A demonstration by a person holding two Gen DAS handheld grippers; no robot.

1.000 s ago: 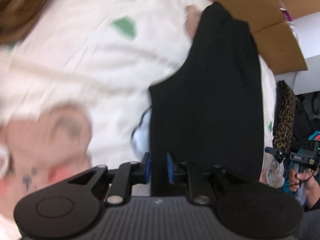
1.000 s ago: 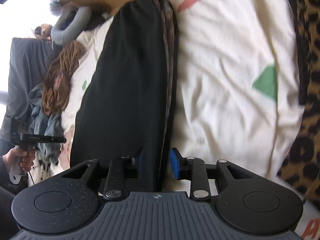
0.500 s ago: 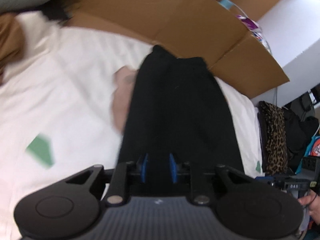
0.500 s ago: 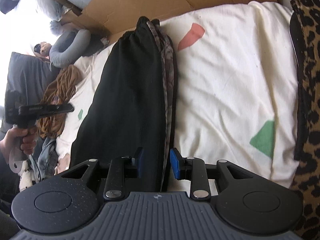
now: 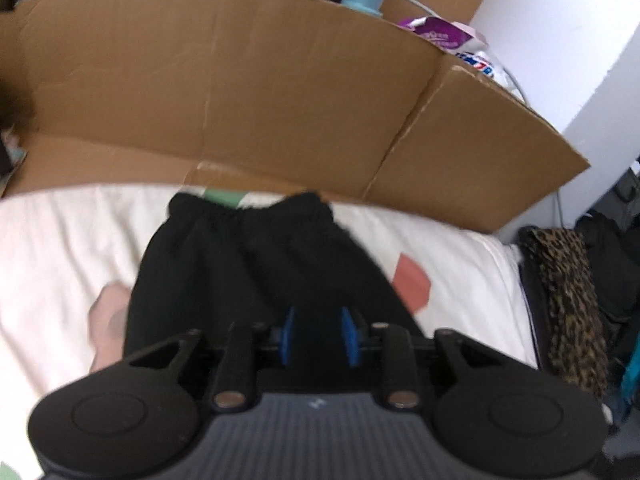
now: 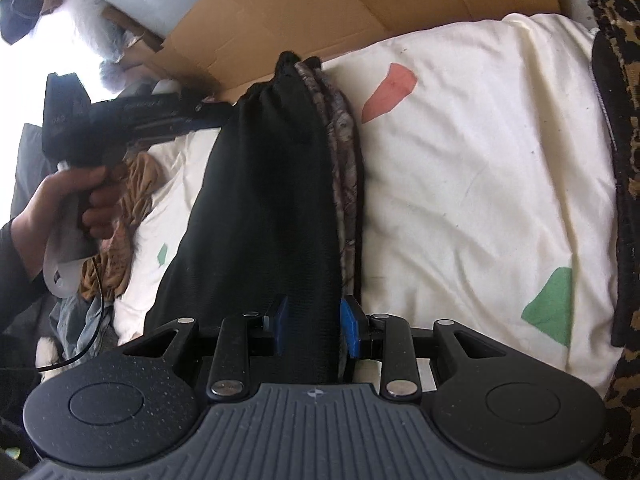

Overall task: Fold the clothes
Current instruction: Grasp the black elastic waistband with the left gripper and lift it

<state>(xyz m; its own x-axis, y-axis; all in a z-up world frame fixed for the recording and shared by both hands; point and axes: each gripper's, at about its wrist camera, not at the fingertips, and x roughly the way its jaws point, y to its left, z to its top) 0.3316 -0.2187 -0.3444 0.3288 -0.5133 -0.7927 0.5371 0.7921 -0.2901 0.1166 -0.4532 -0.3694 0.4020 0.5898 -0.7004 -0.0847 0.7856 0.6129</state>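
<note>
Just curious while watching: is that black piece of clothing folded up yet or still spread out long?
Still long: the black garment stretches unfolded across the cream bedding, pinched in both the left gripper and the right gripper.

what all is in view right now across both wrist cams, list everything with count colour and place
black fabric garment: 1, black, lying lengthwise on the bed, near end between both grippers' fingers
cream bedsheet with coloured patches: 1, cream with red and green shapes, under the garment
brown cardboard sheet: 1, brown, standing behind the bed's far edge
leopard-print cloth: 1, tan and black, along the bed's right edge
brown crumpled cloth: 1, brown, on the bed's left side
purple and white packet: 1, behind the cardboard
left gripper: 1, black with blue pads, shut on the garment
right gripper: 1, black with blue pads, shut on the garment
left hand: 1, holding the left gripper's handle
</note>
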